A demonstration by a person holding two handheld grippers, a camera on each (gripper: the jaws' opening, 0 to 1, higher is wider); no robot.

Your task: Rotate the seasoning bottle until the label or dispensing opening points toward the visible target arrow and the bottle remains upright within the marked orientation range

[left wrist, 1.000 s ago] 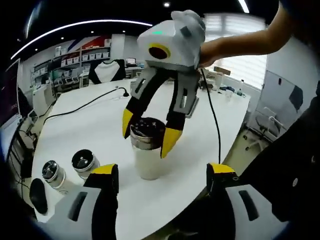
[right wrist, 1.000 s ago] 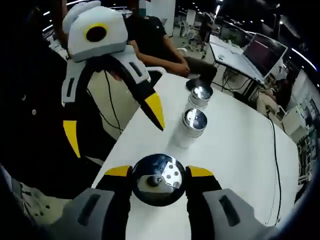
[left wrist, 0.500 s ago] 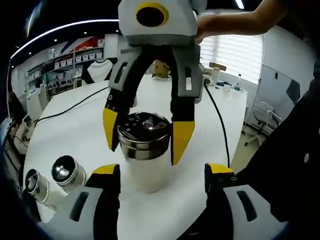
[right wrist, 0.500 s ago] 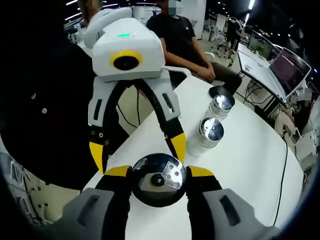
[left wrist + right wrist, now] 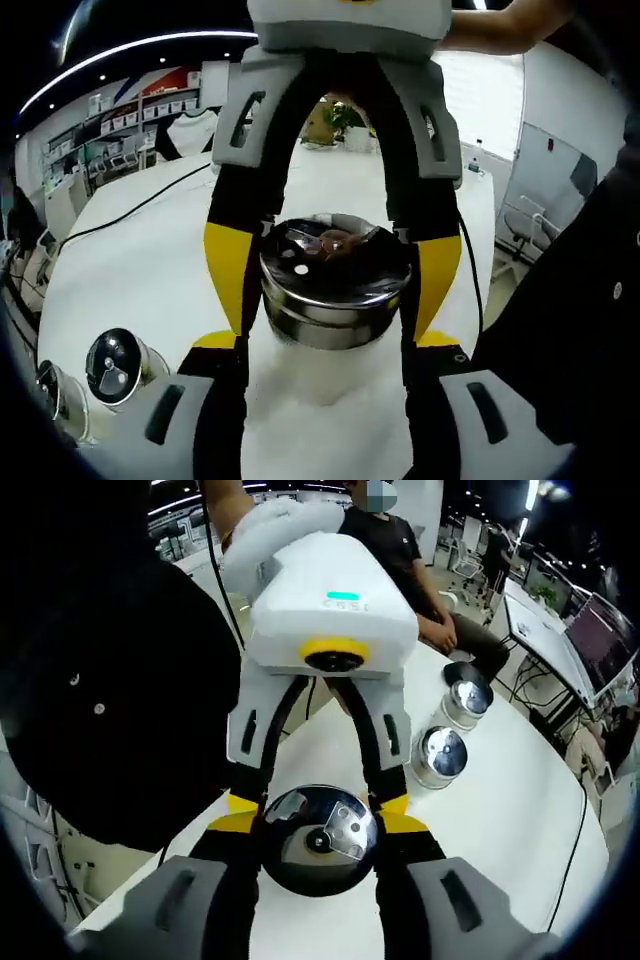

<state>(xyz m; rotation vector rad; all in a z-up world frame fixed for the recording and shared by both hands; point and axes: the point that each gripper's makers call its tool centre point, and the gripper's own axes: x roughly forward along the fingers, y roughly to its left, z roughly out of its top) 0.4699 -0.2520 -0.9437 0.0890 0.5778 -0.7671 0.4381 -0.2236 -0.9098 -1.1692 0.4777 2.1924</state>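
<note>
Left gripper view: bottle (image 5: 335,290) upright on white worktop (image 5: 130,270), cap pinched by right gripper (image 5: 335,285); left gripper (image 5: 325,350) spread, flanking the bottle body. Two jars (image 5: 110,365) at lower left.

Right gripper view: right gripper (image 5: 318,825) clamped on bottle (image 5: 318,838) cap; left gripper (image 5: 320,805) opposite, just beyond cap. Two jars (image 5: 440,755) farther off.

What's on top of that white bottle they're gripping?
A shiny metal cap with a perforated dispensing section sits on the seasoning bottle. The contents are hidden beneath the cap.
</note>
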